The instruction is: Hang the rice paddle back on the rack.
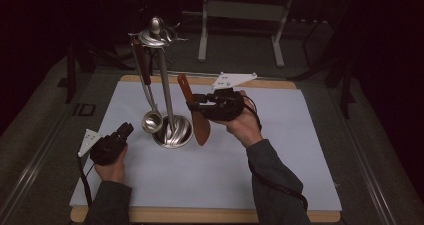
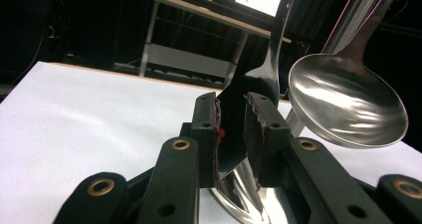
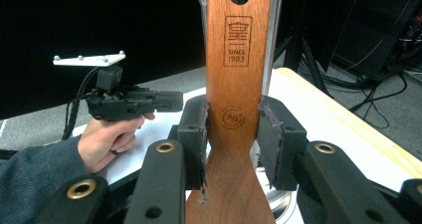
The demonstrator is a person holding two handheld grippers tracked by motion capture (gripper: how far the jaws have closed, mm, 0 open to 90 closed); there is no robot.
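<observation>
Gripping a flat wooden spatula (image 3: 234,99), the right gripper (image 3: 232,134) holds firm.

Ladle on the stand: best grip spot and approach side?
Judging by its pose, grip the ladle on its thin straight handle just above the bowl, coming level from the open left side. It hangs upright from the stand; the bowl is round and slick, and the pole blocks the right.
</observation>
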